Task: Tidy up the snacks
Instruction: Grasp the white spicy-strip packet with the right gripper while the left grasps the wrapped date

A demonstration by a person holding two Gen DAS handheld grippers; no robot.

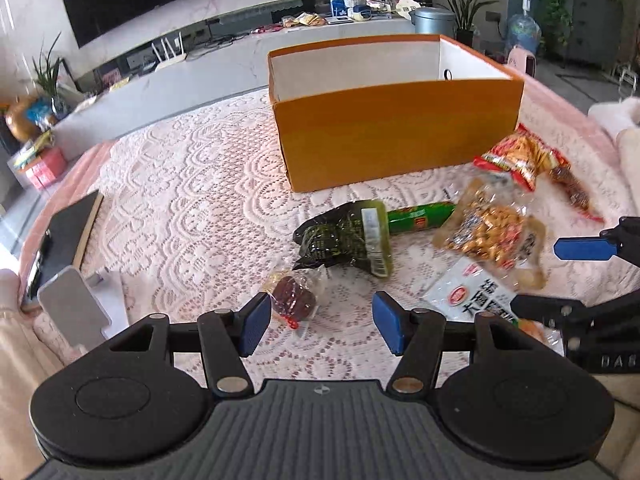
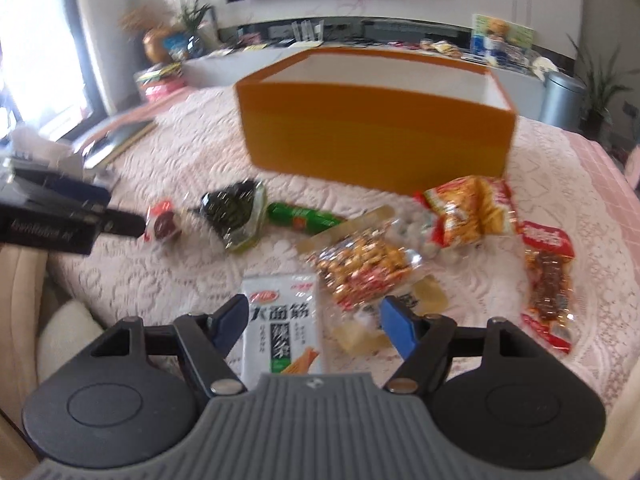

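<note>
An open orange box [image 1: 392, 132] [image 2: 376, 136] stands on the lace-covered table, with snack packs lying in front of it. My left gripper [image 1: 320, 326] is open, just behind a small dark red snack [image 1: 294, 298] and a dark green pack [image 1: 344, 240]. A green sausage stick [image 1: 420, 218] lies beside them. My right gripper [image 2: 314, 326] is open over a white and grey pack [image 2: 284, 328], next to a clear peanut pack [image 2: 368, 268]. A red-orange chip bag [image 2: 468, 210] and a red jerky pack [image 2: 548, 280] lie to the right.
A black notebook [image 1: 66, 240] and a white phone stand [image 1: 74, 308] sit at the table's left edge. A TV console with clutter and plants runs behind the table. A grey bin [image 2: 562, 100] stands at the far right. The right gripper shows in the left wrist view [image 1: 584, 250].
</note>
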